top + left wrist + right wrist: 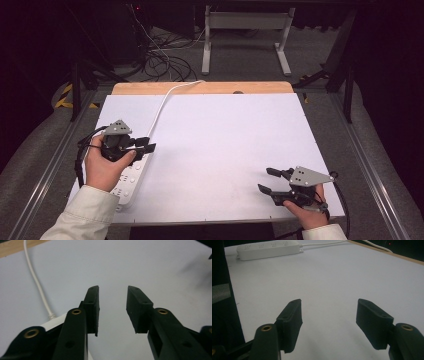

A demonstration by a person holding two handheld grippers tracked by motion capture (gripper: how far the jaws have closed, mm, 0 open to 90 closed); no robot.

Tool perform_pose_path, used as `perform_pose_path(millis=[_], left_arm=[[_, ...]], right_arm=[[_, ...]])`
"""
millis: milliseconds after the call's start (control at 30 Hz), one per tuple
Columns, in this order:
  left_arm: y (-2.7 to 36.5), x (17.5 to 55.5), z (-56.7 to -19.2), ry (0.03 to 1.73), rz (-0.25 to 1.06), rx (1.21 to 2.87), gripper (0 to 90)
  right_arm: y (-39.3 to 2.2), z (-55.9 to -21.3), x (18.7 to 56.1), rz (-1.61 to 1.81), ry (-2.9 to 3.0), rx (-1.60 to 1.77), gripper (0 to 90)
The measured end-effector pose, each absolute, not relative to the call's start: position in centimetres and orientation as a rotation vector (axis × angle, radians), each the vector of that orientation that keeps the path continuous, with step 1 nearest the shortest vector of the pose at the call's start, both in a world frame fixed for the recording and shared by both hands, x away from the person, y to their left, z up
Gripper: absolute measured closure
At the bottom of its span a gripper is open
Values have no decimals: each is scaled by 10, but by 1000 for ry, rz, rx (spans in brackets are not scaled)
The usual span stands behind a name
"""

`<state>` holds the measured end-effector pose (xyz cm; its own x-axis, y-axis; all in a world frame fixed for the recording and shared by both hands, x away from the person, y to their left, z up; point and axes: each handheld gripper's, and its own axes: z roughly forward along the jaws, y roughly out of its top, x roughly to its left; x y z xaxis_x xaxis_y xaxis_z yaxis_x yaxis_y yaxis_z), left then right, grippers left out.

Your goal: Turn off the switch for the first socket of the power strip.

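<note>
A white power strip lies flat on the white table, near the table's left edge as the high view shows it. Its long axis runs from the near-left corner up and slightly to the right, so one short end points toward the person's side and the other points toward the far edge. From that far end a white cable leaves the strip, runs on up the table in much the same line, then curves to the right and passes over the bare wooden strip at the far edge. The socket face is turned upward, with rows of holes visible along it.

The left tool hangs over the far part of the power strip, held in the left hand, with its jaws pointing to the right across the table. Its jaws stand apart with only bare table showing between them in the left gripper view; the strip's cable end sits just beside and under the left jaw there.

The right tool is near the table's near-right corner, well apart from the strip, in the right hand. Its jaws are spread wide and pinch nothing; they aim leftward across the table toward the strip, which lies crosswise at the far side of that view.
</note>
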<state>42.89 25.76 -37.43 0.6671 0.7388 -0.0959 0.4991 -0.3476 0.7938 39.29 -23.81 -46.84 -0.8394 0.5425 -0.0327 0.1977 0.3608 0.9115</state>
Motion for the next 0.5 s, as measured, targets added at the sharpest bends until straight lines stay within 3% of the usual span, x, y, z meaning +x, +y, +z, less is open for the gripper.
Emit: perform_pose_path(millis=[200,500], left_arm=[[251,412,-371,872,405,1956,413],[238,390,-384,774,402,1849,270]], right_arm=[[-238,-468,393,1470,2302,651,376],[-237,-468,392,1472,2300,646,374]])
